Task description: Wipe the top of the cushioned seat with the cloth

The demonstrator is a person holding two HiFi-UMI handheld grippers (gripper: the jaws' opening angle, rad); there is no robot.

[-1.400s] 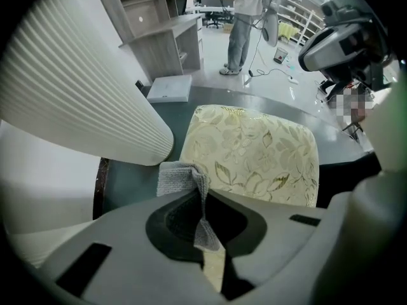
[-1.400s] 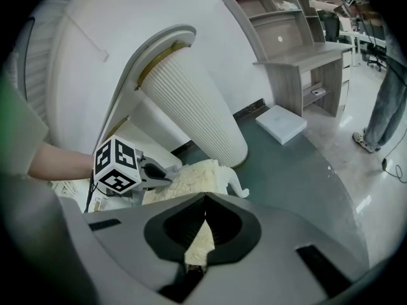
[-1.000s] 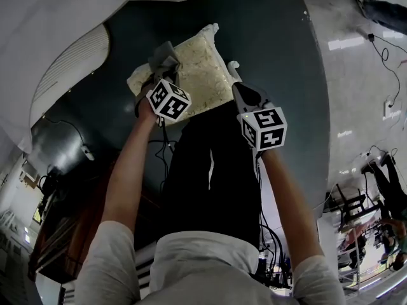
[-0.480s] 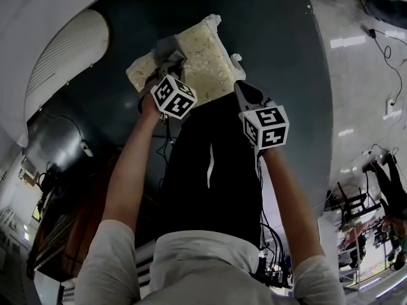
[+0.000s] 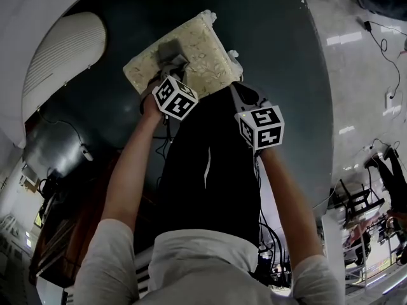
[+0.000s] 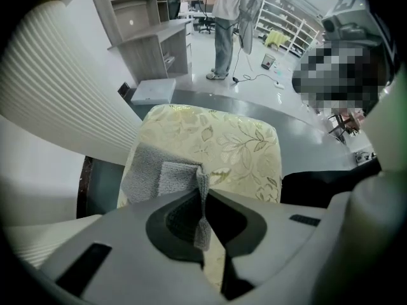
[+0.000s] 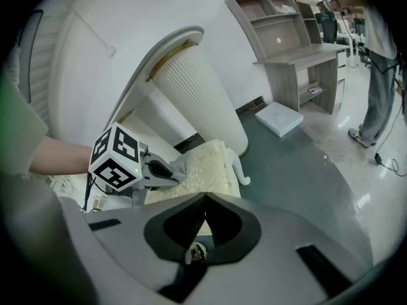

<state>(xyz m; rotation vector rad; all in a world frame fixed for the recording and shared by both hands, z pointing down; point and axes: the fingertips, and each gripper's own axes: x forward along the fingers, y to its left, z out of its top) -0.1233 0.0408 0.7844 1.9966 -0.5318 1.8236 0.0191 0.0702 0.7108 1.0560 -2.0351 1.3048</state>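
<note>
I have my left gripper [image 6: 202, 218] clamped on 1 fold of the grey terry cloth [image 6: 159, 178], which lies spread on the near-left top of the cream floral cushioned seat [image 6: 232, 142], ready to wipe. My right gripper [image 7: 203, 218] hangs closed and empty near the seat's edge, out of the way.

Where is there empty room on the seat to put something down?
The flowered cushioned seat is bare beyond and right of the gray cloth. It is crowded where the left gripper pinches the cloth. The dark floor right of the seat is bare too.
</note>
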